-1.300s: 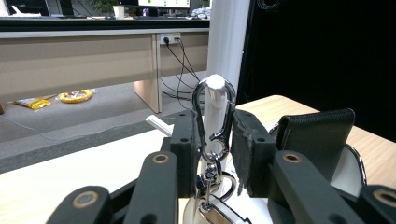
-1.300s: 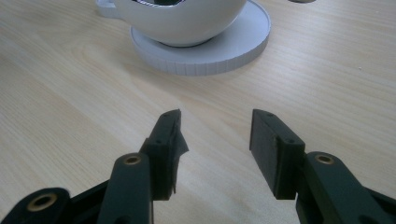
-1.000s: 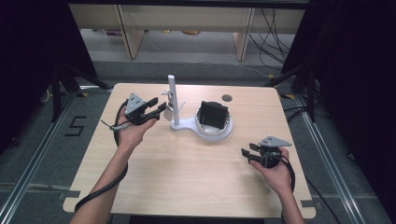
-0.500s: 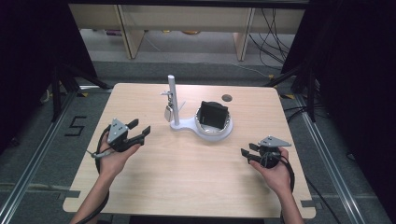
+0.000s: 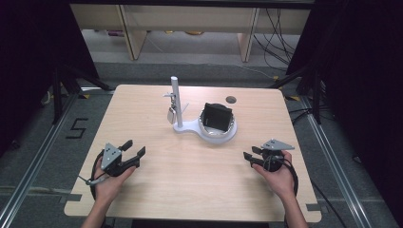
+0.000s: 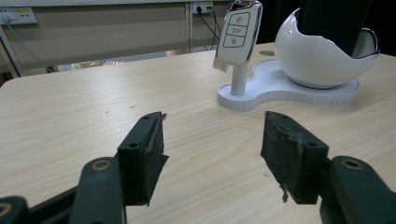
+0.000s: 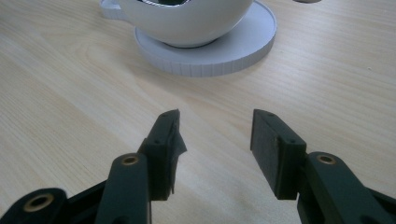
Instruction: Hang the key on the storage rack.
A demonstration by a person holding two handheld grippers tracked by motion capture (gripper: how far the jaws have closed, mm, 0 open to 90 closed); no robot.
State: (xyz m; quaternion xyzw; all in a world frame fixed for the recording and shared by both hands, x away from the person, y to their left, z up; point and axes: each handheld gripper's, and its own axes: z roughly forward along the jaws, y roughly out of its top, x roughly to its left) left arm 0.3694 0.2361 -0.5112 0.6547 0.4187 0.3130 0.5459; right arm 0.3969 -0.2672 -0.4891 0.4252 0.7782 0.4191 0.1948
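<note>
High view: both grippers parked near the table's (image 5: 142, 114) front edge, key fob (image 5: 171, 114) hangs on the white stand (image 5: 199, 128).
Left gripper view: left gripper (image 6: 212, 154) has just been opening, jaws wide, nothing between. Right gripper view: right gripper (image 7: 215, 149) spread, empty, aimed at the stand's bowl (image 7: 187, 18).

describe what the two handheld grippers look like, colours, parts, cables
Both are black two-jaw tools. The left gripper and right gripper each carry a grey three-cornered plate on top and trail a dark cable. Up close, the jaws are dark arms with brass-coloured pivot rivets and worn, frayed black pads. The forearms are bare, no sleeves.
</note>
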